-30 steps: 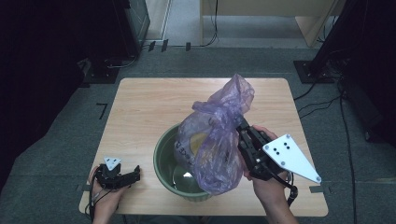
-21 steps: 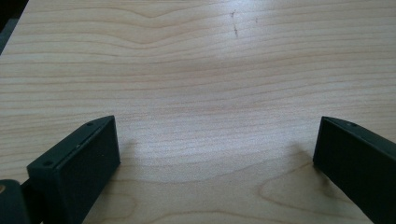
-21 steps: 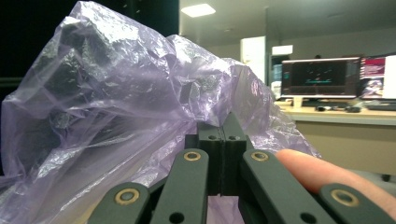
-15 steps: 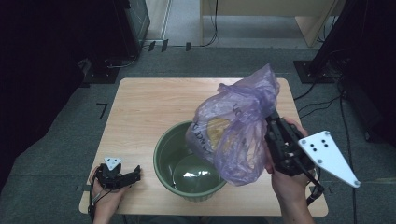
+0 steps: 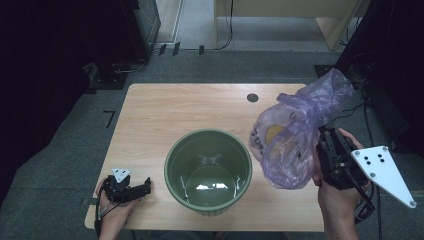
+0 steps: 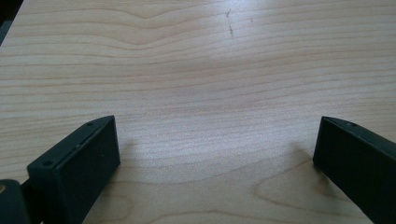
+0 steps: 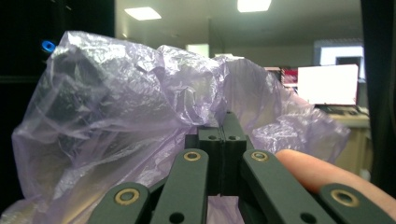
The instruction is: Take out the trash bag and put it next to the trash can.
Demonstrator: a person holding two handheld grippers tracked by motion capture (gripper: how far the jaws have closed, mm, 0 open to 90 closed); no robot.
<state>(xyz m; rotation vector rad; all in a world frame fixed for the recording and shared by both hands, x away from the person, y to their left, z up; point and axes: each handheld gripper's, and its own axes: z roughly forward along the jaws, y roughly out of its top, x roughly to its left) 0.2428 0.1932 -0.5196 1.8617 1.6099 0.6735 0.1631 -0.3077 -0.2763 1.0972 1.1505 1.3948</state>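
A translucent purple plastic bag [image 5: 295,132] with something yellow inside hangs in the air to the right of a green bowl [image 5: 208,170]. My right gripper [image 5: 325,142] is shut on the bag's crumpled plastic; in the right gripper view its jaws meet at the bag [image 7: 130,112] with the film bunched around them [image 7: 220,135]. The bowl stands empty near the table's front edge. My left gripper [image 5: 142,187] rests on the table at the front left, well left of the bowl. In the left gripper view its jaws stand wide apart over bare wood [image 6: 215,140], so it is open.
The light wooden table [image 5: 175,110] has a small dark round hole [image 5: 252,97] near its far edge. Grey carpet surrounds it, with dark equipment at the left and cables and a wooden furniture leg beyond the far edge.
My right gripper has carried the purple bag up out of the bowl and to the right, leaving the bowl empty. The left gripper has stayed in place.
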